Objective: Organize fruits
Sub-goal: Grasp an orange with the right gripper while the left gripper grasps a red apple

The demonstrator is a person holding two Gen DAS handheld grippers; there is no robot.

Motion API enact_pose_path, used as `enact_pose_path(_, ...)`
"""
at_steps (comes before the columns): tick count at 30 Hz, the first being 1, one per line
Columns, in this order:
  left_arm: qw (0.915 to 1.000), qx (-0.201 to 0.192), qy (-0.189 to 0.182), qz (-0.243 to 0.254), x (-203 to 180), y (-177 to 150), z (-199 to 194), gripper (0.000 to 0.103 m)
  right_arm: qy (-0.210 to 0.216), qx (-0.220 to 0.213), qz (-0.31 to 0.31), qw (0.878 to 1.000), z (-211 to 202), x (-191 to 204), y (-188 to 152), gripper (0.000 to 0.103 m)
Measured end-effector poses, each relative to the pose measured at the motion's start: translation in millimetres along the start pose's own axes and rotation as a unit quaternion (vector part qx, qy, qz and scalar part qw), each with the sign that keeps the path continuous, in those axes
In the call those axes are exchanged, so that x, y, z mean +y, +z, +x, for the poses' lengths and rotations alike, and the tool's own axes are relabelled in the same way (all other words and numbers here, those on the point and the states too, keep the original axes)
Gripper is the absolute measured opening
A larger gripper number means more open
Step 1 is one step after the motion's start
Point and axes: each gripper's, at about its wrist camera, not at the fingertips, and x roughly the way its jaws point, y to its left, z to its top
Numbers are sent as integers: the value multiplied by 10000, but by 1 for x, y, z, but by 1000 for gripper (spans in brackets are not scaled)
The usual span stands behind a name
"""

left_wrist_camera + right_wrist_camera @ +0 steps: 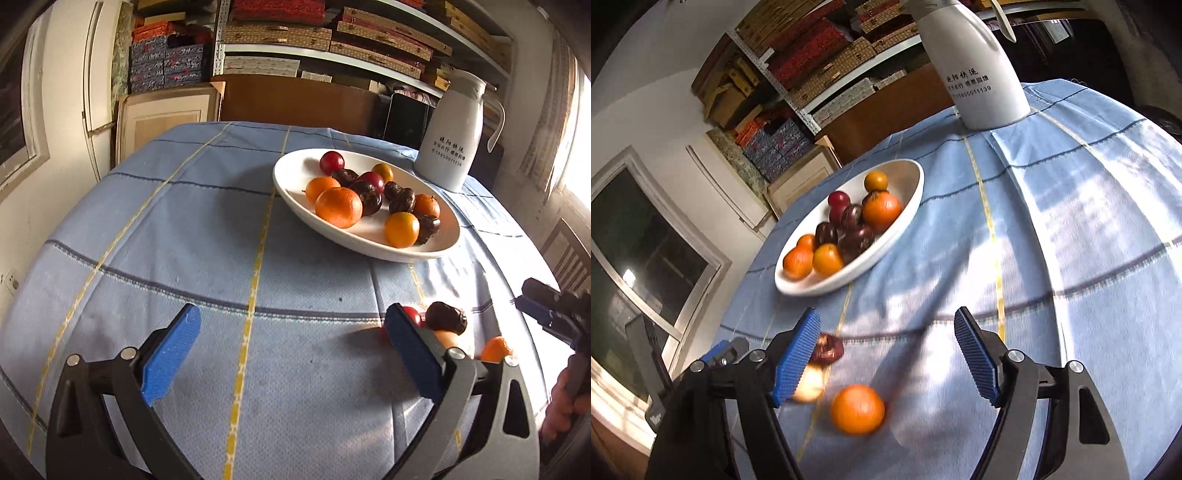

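A white oval bowl (295,173) (912,206) holds oranges, dark purple fruits and red plums. Loose on the blue checked cloth lie a dark brown fruit (445,317) (829,349), a red fruit (412,315), a pale fruit (810,384) and an orange (496,349) (857,408). My left gripper (295,314) is open over bare cloth, its right finger just left of the loose fruits. My right gripper (886,314) is open too. The orange sits on the cloth below the gap between its fingers, touching neither pad. The pale fruit is partly hidden behind its left pad.
A tall white jug (454,136) (979,74) stands behind the bowl near the far table edge. Shelves of boxes (332,37) fill the back wall. A dark chair (569,254) stands at the right. A hand (561,406) grips the right tool.
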Motion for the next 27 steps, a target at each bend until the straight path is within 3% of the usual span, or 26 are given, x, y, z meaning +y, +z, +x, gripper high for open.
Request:
enact_pose_path(13, 9988, 414, -95, -225, 7, -2, 15, 98, 223, 693, -645, 9953, 7, 23, -24, 76)
enact_pose_path(19, 9987, 460, -113, -195, 5, -3, 17, 98, 194, 1151, -716, 9906, 21, 26, -30, 62)
enact_pose_path(22, 9987, 471, -148, -127, 1, -3, 17, 98, 55, 1179, -875, 9891, 21, 32, -32, 58)
enact_pose_path(24, 9988, 453, -201, -19, -4, -4, 16, 98, 79, 1240, -855, 9886, 22, 31, -33, 37)
enact_pose_path(27, 9982, 426, -291, 293, -16, -5, 15, 98, 282, 1221, -610, 9902, 20, 22, -31, 37)
